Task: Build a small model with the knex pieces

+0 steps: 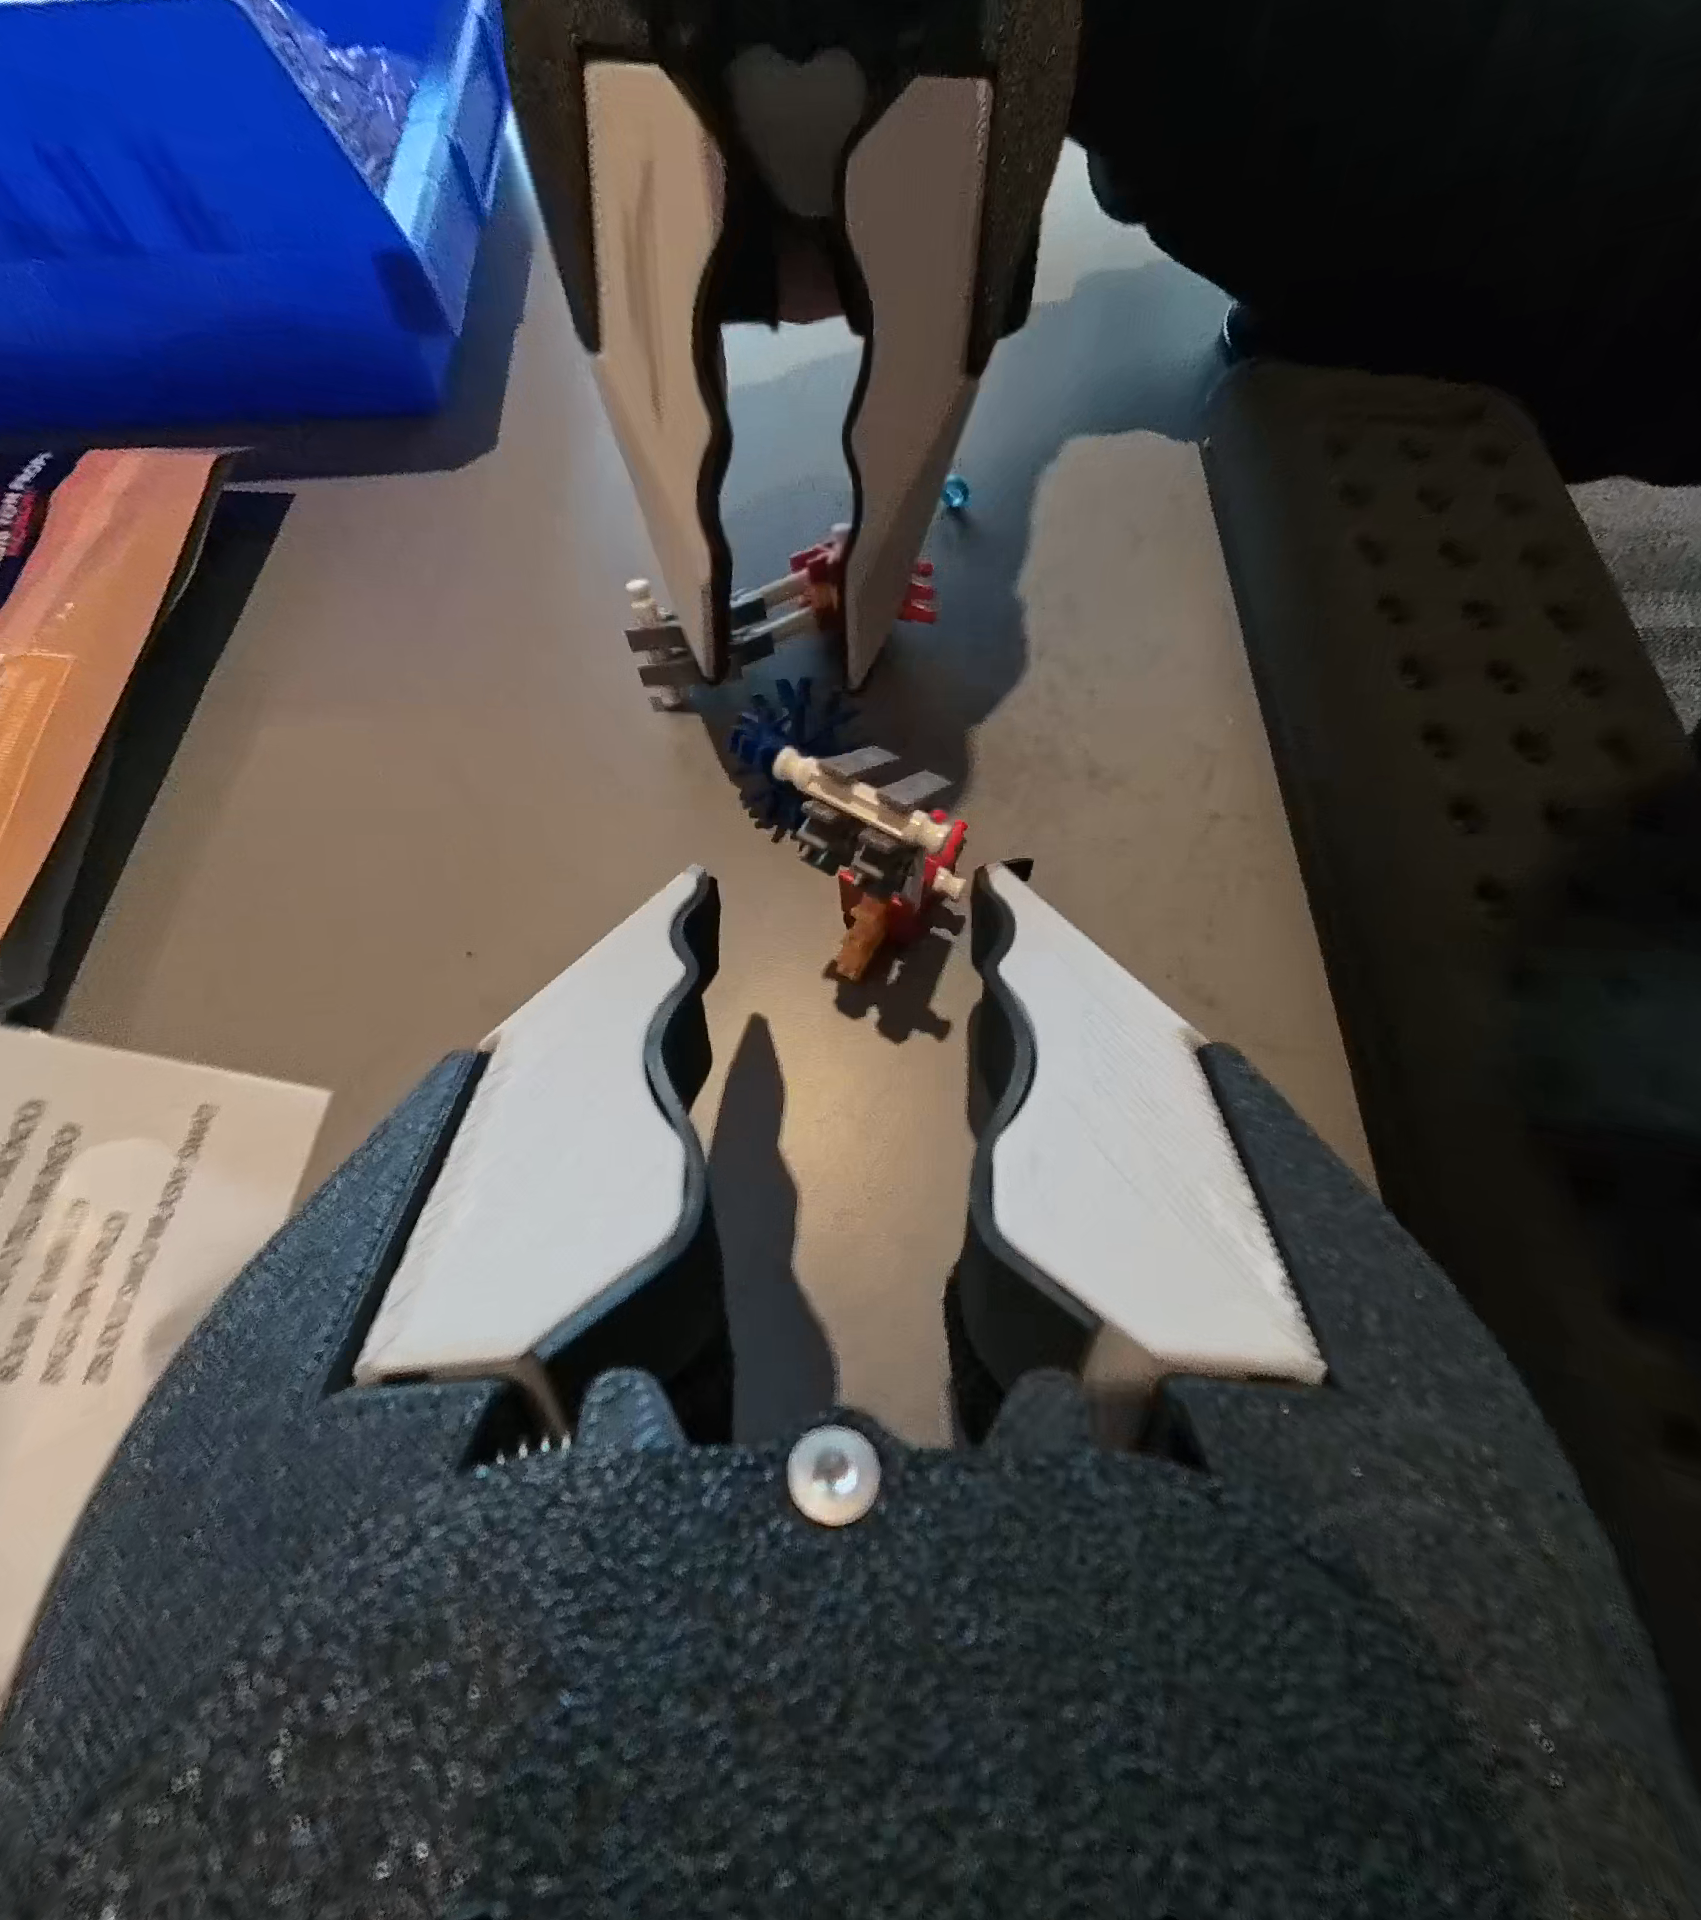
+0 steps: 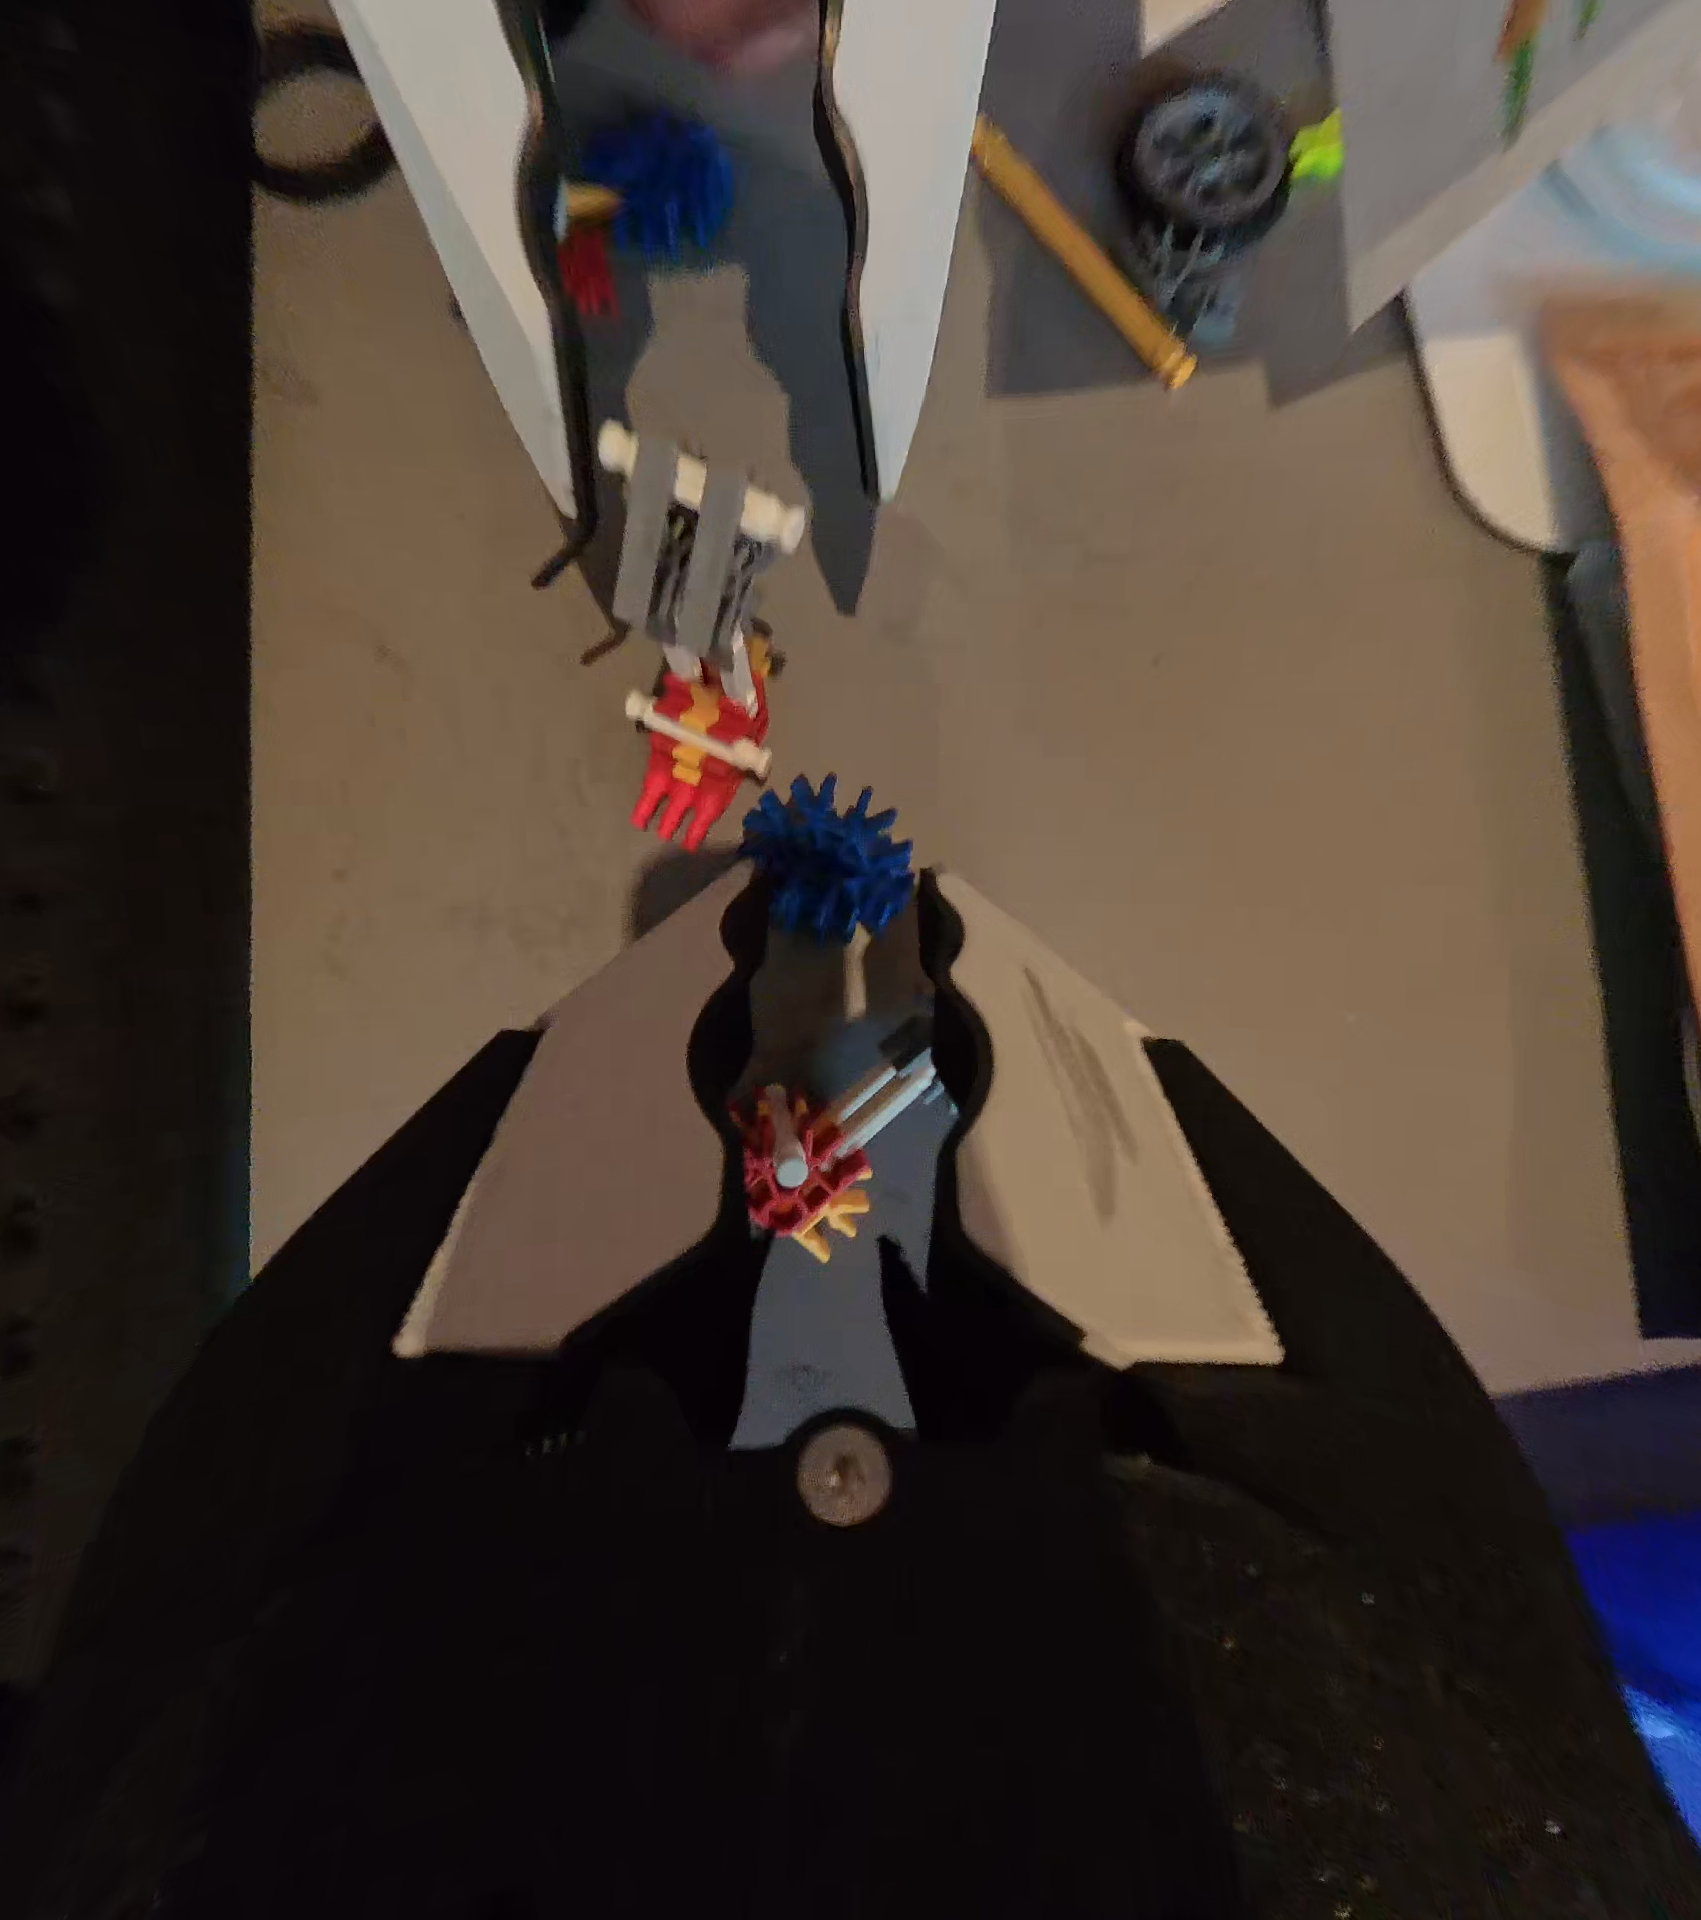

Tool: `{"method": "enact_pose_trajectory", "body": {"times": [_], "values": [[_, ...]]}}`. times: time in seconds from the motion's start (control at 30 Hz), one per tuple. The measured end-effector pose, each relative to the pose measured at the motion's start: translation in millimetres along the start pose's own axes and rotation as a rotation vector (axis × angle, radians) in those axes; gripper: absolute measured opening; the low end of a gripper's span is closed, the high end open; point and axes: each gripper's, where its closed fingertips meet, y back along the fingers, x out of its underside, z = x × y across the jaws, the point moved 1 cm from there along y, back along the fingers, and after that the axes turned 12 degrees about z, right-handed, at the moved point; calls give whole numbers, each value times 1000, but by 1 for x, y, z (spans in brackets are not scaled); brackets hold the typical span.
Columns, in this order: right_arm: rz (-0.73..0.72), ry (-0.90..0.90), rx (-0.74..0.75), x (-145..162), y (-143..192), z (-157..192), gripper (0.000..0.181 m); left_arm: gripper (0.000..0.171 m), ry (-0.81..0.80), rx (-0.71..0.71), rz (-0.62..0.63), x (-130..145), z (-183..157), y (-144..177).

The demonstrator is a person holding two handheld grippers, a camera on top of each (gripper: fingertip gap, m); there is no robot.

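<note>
While both jaws stand apart, left gripper (image 1: 846,883) empty beside a brick model (image 1: 877,842), right gripper (image 2: 841,883) straddling another (image 2: 825,1132), unclamped.

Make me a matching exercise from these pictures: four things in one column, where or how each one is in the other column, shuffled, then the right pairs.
Things:
1. blue spiky piece
2. gold rod
3. blue box
4. left gripper

Place or state:
A. next to the orange packet
B. open, holding nothing
C. at the tips of the right gripper
D. lying beside the grey wheel

Pairs: 1-C, 2-D, 3-A, 4-B.
</note>
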Motion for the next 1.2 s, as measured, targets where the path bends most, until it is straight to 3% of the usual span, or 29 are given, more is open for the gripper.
{"method": "enact_pose_trajectory", "body": {"times": [0.13, 0.27, 0.63, 0.83, 0.97, 1.03, 1.2], "values": [[90, 13, -4, 9, -16, 2, 32, 42, -9, -25, 16, -3, -1, -9], [75, 21, 3, 6, -17, 1, 31, 25, -34, -50, 19, -3, 0, -11], [-26, 28, 34, -9, -4, -3, 31, 25, -34, -42, 13, 5, 9, -3], [-178, -11, 63, -26, 14, -13, 31, 41, -27, -50, -6, 0, 8, 2], [-205, -17, 85, -32, 16, -16, 31, 38, -35, -61, -1, -3, 7, 0], [-194, -15, 93, -33, 13, -16, 31, 28, -43, -64, 0, -3, 6, -2], [-201, -11, 116, -40, 11, -16, 31, 28, -52, -64, -9, -3, 6, -2]]}}
